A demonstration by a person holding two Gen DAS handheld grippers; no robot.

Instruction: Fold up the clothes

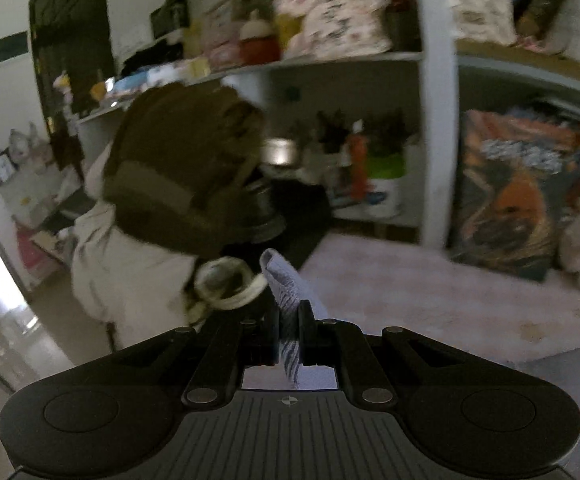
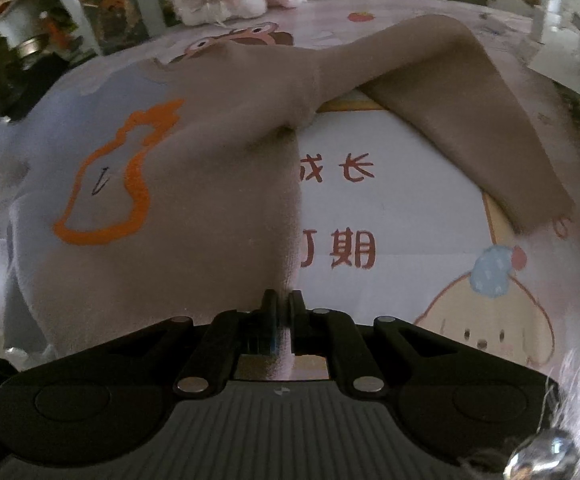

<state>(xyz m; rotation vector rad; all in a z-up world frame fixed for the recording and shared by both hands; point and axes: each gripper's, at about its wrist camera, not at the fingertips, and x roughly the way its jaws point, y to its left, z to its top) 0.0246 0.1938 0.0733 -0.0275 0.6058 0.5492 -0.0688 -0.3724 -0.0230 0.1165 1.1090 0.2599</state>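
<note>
Right wrist view: right claw (image 2: 284, 312) pinches the beige long-sleeved shirt (image 2: 210, 168).
Left claw (image 1: 288, 328) grips pale ribbed cloth (image 1: 286, 284).

The left gripper (image 1: 288, 330) covers most of the pale fabric (image 1: 286, 284); only a ribbed strip above the jaws shows, and the rest of that garment lies outside the frame. Left of the fabric, the gloved hand (image 1: 182, 160) is motion-blurred and hides part of the shelf unit (image 1: 433, 120) behind it. Items on the shelf unit are too blurred to identify.

The right gripper (image 2: 284, 312) hides the edge of the sweater (image 2: 194, 184) it pinches. The sweater's lower hem is cut off behind the gripper body. The sweater covers part of the printed characters on the cloth (image 2: 409, 208) beneath it.
</note>
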